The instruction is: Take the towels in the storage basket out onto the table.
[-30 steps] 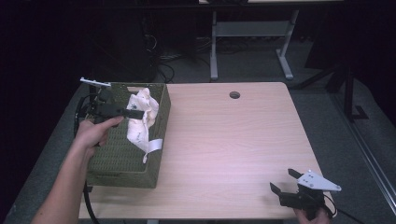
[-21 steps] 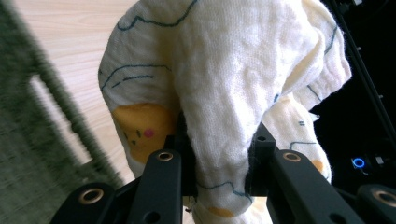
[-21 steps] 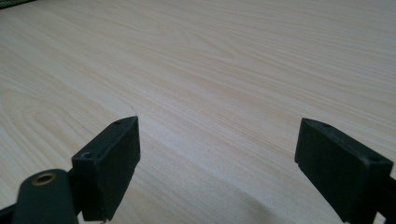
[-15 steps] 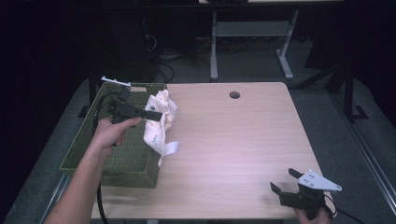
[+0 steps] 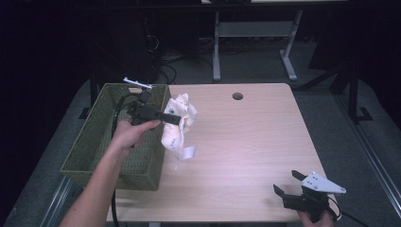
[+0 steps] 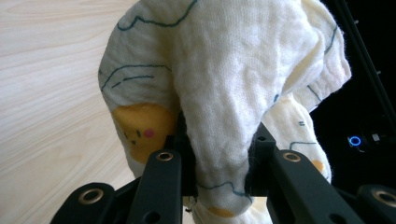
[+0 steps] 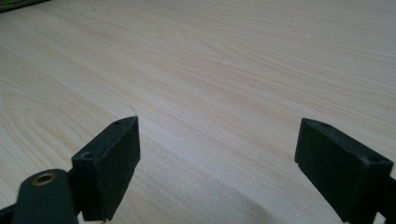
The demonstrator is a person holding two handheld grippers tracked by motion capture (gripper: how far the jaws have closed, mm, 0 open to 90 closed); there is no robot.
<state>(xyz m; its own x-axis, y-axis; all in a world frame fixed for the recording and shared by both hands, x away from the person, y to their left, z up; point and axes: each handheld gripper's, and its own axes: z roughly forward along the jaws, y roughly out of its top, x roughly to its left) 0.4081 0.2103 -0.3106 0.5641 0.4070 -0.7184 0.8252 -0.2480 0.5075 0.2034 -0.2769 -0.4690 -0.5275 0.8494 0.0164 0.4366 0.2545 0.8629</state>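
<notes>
The cream-white gauze cloth with thin dark-green line print and yellow patches hangs in the air over the left part of the table, just beside the right wall of the basket, with its lower end trailing close above the tabletop. In the left gripper view the cloth drapes over and between the two black jaws, which pinch a fold of it; the fabric bulges above the jaws and a yellow patch with a small pink dot shows at the left. The left gripper points level toward the table's middle, held by the person's left hand, whose forearm comes in from the lower left across the basket; a black cable runs from the gripper back over the basket. The rectangular olive-green woven basket stands on the left edge of the light wood-grain table, its near corner reaching the table's front. A round dark cable hole sits near the table's far edge, well apart from the cloth. The right gripper rests low at the near right corner of the table, well apart from the cloth, with a grey three-cornered plate on top; its jaws stand spread wide with bare tabletop between them.
</notes>
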